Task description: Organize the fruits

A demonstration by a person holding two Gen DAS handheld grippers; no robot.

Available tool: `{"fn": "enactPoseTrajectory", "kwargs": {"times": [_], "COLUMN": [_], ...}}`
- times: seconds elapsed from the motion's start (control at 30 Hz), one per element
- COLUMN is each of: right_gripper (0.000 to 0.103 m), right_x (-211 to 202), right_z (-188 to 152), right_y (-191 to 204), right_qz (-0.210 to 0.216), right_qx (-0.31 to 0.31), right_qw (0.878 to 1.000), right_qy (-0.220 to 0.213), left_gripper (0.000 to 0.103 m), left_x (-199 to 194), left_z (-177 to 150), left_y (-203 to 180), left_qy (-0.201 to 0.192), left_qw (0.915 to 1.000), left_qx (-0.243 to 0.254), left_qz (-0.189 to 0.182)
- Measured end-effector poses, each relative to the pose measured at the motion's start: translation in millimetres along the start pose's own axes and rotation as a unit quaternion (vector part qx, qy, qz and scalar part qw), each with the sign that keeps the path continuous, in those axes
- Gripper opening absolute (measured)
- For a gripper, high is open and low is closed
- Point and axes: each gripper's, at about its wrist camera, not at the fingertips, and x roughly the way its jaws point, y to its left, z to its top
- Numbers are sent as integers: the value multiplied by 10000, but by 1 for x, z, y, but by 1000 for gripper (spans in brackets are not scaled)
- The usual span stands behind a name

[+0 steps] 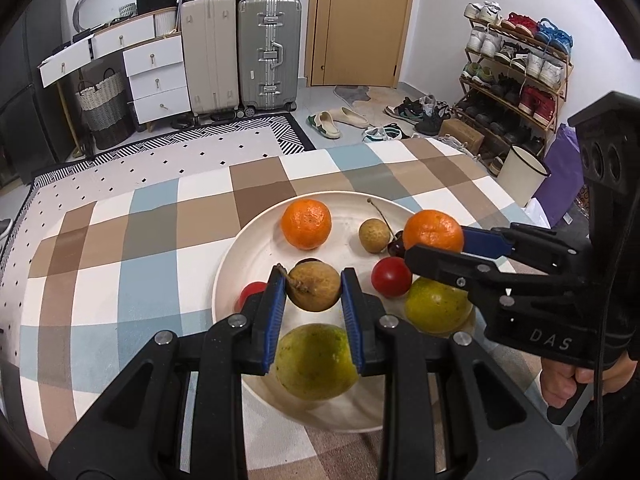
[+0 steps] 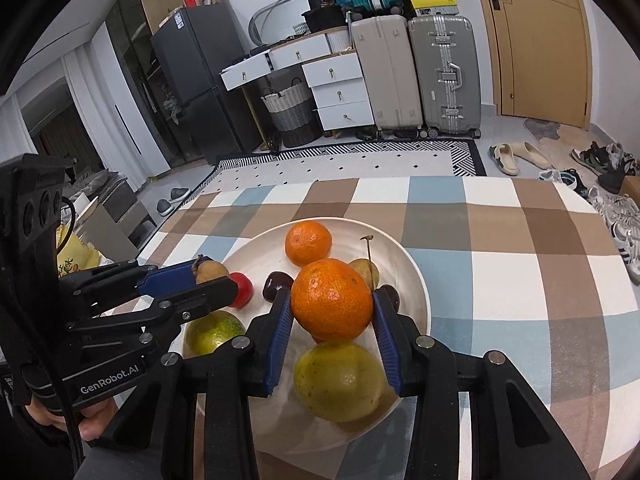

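Observation:
A white plate (image 1: 256,240) (image 2: 408,264) of fruit stands on the checked tablecloth. My left gripper (image 1: 313,286) is shut on a brown longan (image 1: 316,286) above the plate; it also shows in the right wrist view (image 2: 212,272). My right gripper (image 2: 332,302) is shut on an orange tangerine (image 2: 332,300), which also shows in the left wrist view (image 1: 434,230). On the plate lie a second tangerine (image 1: 306,224) (image 2: 308,242), another longan (image 1: 374,236), two yellow-green citrus fruits (image 1: 316,362) (image 1: 438,306), red cherry tomatoes (image 1: 391,277) and dark cherries (image 2: 276,284).
The checked table (image 1: 120,240) ends at its far edge, with a patterned rug (image 1: 180,148) beyond. Suitcases (image 1: 268,52), white drawers (image 1: 156,76), a door and a shoe rack (image 1: 520,76) line the room. A white bin (image 1: 522,174) stands beside the table's right edge.

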Motion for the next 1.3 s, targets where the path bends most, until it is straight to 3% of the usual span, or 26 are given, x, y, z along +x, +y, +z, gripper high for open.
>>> {"fn": "enactPoseTrajectory", "kwargs": {"times": [0.37, 0.6, 0.63, 0.67, 0.77, 0.83, 0.97, 1.07, 1.3], "right_gripper": [40, 53, 55, 61, 79, 88, 103, 103, 103], "right_x": [3, -16, -20, -26, -45, -60, -86, -109, -136], "right_z": [-2, 0, 0, 0, -2, -5, -13, -27, -60], "right_y": [-4, -3, -3, -4, -5, -5, 0, 6, 18], "right_qz": [-92, -42, -56, -29, 51, 94, 213, 194, 210], "right_qx": [-10, -74, -57, -17, 42, 28, -61, -135, -244], "right_qw": [9999, 9997, 9997, 9996, 9989, 9981, 9964, 9936, 9922], "right_qy": [42, -209, -221, -267, -454, -603, -818, -1105, -1206], "left_gripper": [25, 28, 37, 55, 94, 103, 103, 103, 103], "left_x": [15, 11, 7, 1, -24, -38, -68, -90, -136], "left_z": [0, 0, 0, -1, -5, -9, -19, -34, -80], "left_y": [-2, -1, 0, 0, 1, 3, 10, 14, 17], "left_qy": [141, 170, 133, 82, -318, -523, -743, -828, -1105], "left_qw": [9999, 9998, 9998, 9998, 9990, 9980, 9959, 9946, 9907], "left_qx": [5, -73, -110, -151, -248, -315, -513, -605, -644], "left_qz": [54, 83, 76, 113, 199, 179, 83, 170, 466]}}
